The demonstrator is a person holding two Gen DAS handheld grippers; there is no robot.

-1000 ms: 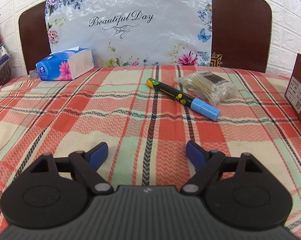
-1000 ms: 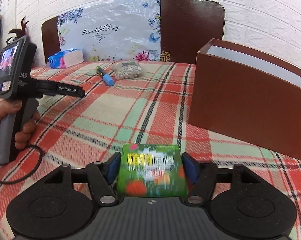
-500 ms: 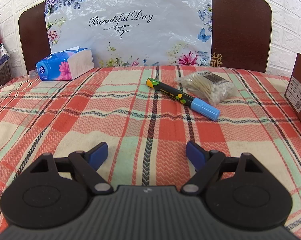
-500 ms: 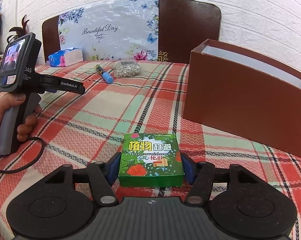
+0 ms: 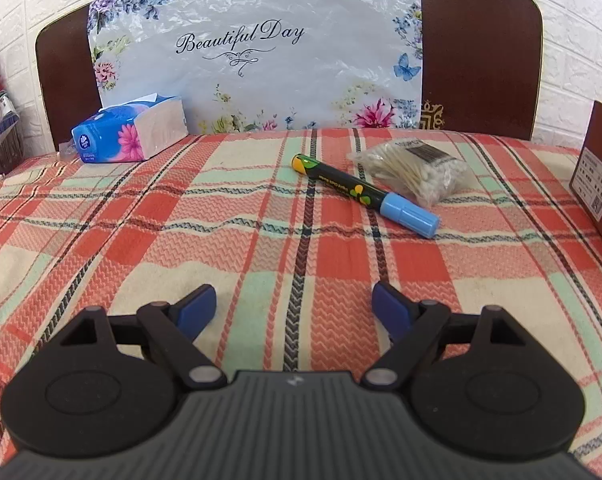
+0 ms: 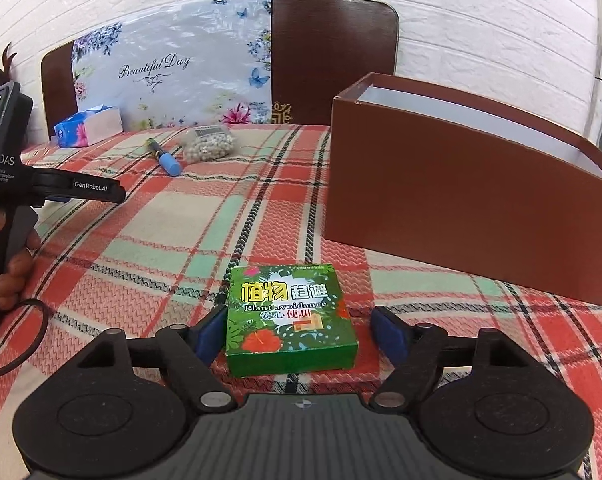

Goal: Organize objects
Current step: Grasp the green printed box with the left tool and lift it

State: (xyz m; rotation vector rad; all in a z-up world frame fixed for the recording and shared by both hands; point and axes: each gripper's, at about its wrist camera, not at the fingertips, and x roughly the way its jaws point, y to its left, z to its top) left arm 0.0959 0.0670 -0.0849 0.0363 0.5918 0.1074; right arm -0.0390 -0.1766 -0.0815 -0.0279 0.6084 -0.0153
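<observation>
Both jaws stand open; my right gripper (image 6: 297, 330) straddles the green box (image 6: 289, 314), left pad touching, right pad apart; my left gripper (image 5: 293, 306) holds nothing.

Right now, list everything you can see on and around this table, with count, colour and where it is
green box: 1, green with yellow lettering, flat on the cloth between the right gripper's open fingers
brown box: 1, brown with pale inside, open-topped, right side
marker: 1, black with blue cap, far centre
cotton swab bag: 1, clear, beside the marker
tissue pack: 1, blue, far left
tablecloth: 1, red-green plaid
floral bag: 1, white, against the chair
left gripper: open, empty
right gripper: open
</observation>
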